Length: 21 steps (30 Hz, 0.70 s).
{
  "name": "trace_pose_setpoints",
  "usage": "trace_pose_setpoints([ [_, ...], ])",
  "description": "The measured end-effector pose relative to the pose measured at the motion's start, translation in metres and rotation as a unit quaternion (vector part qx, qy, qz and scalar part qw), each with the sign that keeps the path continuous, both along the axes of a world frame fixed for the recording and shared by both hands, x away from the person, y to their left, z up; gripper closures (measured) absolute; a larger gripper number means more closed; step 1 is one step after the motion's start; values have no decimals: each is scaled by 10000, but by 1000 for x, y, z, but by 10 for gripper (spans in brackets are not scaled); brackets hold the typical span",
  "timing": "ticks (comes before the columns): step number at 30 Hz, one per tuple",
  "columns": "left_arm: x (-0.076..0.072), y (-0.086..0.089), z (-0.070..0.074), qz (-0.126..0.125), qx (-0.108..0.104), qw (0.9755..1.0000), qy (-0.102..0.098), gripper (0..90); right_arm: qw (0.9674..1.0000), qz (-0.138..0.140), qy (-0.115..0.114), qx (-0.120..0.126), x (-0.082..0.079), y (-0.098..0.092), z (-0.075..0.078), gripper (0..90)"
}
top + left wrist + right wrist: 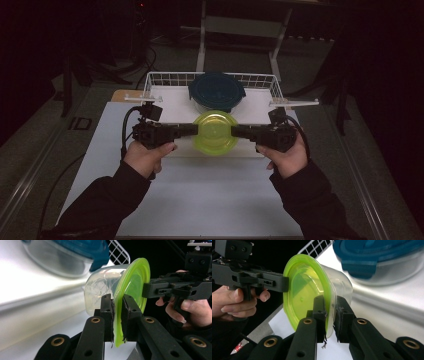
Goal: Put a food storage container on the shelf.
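White tabletop (200,200) in a dark room, w/ a wire basket (160,80) at the far end.

Nearest the person: two sleeved forearms come in, each hand on a gripper. Left gripper (195,130) and right gripper (234,131) point at each other, level, w/ the clear tub w/ lime-green lid (215,131) between them. Both have jaws nearly closed, pinching the lid rim on opposite sides; left gripper view (117,315) shows the green rim squeezed between the pads, right gripper view (329,315) the same from the other side. Tub looks carried off the table, lid up, just short of the basket.

Beyond the tub: a glass bowl w/ dark blue lid (217,91) inside the basket, close behind the tub.

Step in hand, prob.: two-handed lift/carry of the tub. Next move calls for both hands moving together at equal height, so the rim doesn't slip or the lid pop off, then clearing the basket's front wire if it's going in beside the blue-lidded bowl.
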<state>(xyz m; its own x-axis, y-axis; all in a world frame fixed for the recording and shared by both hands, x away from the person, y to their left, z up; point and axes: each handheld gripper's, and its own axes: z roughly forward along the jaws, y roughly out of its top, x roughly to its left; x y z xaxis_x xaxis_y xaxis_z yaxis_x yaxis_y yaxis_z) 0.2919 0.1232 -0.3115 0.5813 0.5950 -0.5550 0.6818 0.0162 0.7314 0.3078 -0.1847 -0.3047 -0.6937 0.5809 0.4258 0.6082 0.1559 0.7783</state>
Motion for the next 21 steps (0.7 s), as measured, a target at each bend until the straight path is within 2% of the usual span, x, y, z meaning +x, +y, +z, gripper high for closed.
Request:
trace_pose_setpoints([
  [5, 11, 0, 20, 38, 62, 9999, -129, 804, 9999, -64, -113, 32, 8, 1, 15, 805],
  [12, 20, -2, 38, 105, 109, 9996, -255, 805, 9996, -162, -215, 114, 20, 1, 31, 805],
  [21, 47, -6, 60, 149, 189, 9992, -327, 805, 9988, -374, -301, 110, 40, 3, 52, 804],
])
